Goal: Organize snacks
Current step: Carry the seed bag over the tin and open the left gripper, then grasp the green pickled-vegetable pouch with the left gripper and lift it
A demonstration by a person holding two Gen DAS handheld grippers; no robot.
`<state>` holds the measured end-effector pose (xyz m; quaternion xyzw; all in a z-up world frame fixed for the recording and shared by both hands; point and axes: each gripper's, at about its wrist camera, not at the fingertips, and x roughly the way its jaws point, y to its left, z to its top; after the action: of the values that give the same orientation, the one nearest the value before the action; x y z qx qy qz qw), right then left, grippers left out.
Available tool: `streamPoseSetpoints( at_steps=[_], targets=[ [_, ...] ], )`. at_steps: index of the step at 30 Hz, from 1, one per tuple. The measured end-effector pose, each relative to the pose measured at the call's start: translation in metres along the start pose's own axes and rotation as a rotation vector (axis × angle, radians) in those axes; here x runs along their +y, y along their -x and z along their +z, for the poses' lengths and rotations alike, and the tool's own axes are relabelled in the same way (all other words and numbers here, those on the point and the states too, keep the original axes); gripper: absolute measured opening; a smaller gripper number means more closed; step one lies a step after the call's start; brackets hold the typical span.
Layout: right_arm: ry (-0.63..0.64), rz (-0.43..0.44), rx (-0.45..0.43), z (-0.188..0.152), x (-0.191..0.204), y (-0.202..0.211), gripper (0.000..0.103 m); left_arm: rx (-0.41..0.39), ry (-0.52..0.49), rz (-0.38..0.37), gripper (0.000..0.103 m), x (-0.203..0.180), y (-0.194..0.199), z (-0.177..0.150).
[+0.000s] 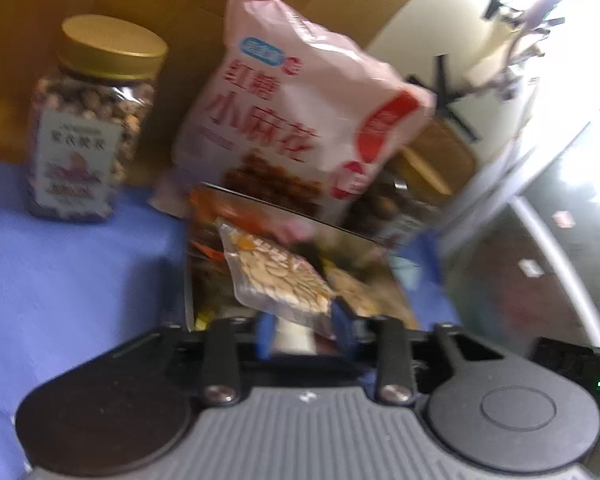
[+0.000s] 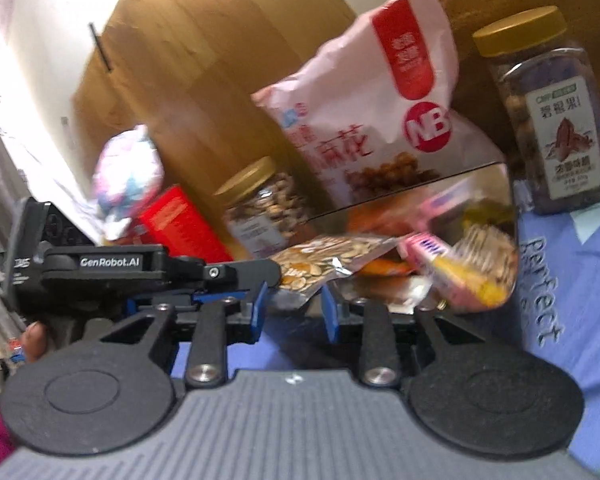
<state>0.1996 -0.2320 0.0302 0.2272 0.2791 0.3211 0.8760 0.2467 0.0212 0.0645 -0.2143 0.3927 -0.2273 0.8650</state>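
My left gripper (image 1: 306, 330) is shut on a clear packet of pale seeds (image 1: 278, 276), held over a shiny metal box (image 1: 204, 240) of mixed snack packets. In the right wrist view the same packet (image 2: 324, 258) hangs from the left gripper (image 2: 260, 276), right in front of my right gripper (image 2: 294, 312). The right gripper's blue fingers (image 2: 329, 312) stand apart around the packet's lower corner, not closed on it. A pink snack bag (image 1: 300, 112) leans behind the box, also seen from the right (image 2: 380, 112). The box (image 2: 500, 184) holds a pink-yellow packet (image 2: 452, 268).
A gold-lidded nut jar (image 1: 88, 128) stands left of the bag on the blue cloth (image 1: 60, 280). From the right I see a second jar (image 2: 556, 120), a smaller jar (image 2: 264, 204), a red box (image 2: 180, 220) and a cardboard wall (image 2: 200, 60) behind.
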Motion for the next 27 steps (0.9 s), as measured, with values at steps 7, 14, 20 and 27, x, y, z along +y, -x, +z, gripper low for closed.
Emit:
streamPoseSetpoints(
  at_steps=[7, 14, 20, 27],
  targets=[
    [0.093, -0.061, -0.098, -0.003, 0.011, 0.019, 0.052, -0.044, -0.133, 0.118, 0.049, -0.019, -0.006, -0.006],
    [0.029, -0.028, -0.073, -0.042, 0.021, 0.051, 0.052, -0.126, -0.199, 0.103, 0.059, -0.027, 0.053, -0.039],
    [-0.07, -0.006, 0.065, -0.092, 0.022, 0.047, 0.052, -0.03, -0.087, 0.097, 0.059, 0.009, 0.079, -0.087],
    [-0.104, 0.005, 0.167, -0.114, 0.035, 0.034, 0.052, 0.083, 0.053, 0.026, 0.059, 0.046, 0.073, -0.121]
  ],
)
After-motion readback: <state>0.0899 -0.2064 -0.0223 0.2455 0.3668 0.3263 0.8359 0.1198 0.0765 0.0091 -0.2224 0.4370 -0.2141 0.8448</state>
